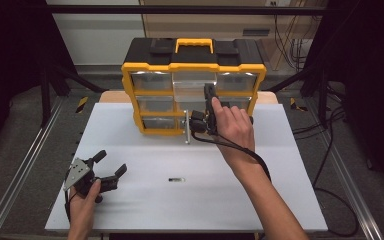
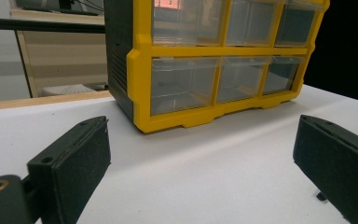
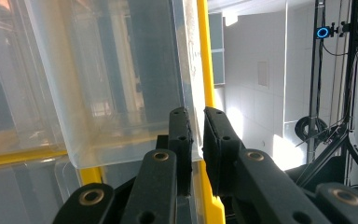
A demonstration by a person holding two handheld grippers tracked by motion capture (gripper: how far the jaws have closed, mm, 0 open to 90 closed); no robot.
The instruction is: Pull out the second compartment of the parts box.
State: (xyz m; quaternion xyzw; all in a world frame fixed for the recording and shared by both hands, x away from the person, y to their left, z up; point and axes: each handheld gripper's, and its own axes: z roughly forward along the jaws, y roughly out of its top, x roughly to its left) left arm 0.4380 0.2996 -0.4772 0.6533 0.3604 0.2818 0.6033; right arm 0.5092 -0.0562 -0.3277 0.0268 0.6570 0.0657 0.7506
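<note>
White tabletop w/ organizer (image 1: 194,85) at far edge. Right gripper (image 3: 196,140) clenched on top-middle drawer (image 3: 121,84) front, drawer partly pulled out; opening underway, prob. more travel left. Left gripper (image 1: 111,166) released, idle near front-left corner.

A lab: dark metal frame posts (image 1: 45,75), loose cables (image 1: 330,165), white test table (image 1: 190,200).
</note>
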